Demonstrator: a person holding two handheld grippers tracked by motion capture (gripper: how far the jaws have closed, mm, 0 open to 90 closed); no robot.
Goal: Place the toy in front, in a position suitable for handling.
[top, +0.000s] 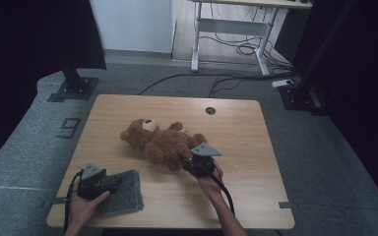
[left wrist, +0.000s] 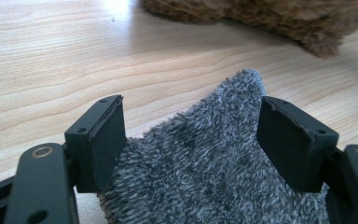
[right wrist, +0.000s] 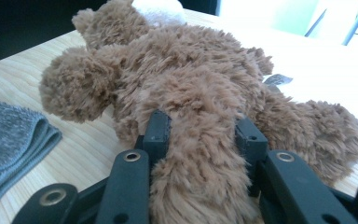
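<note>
Between the right gripper's 2 jaws, a teddy bear's leg is clamped; the hand reaches in low, angled left.

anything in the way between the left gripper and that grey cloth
Nothing visible does. The left gripper already sits over the grey cloth, its jaws standing apart with the cloth's raised corner between them. The teddy bear lies farther up the table, with its leg in the right gripper.

One high camera, two close gripper cameras.
High view looks forward and down on the table; both gripper views sit low, sharing the bear.
</note>
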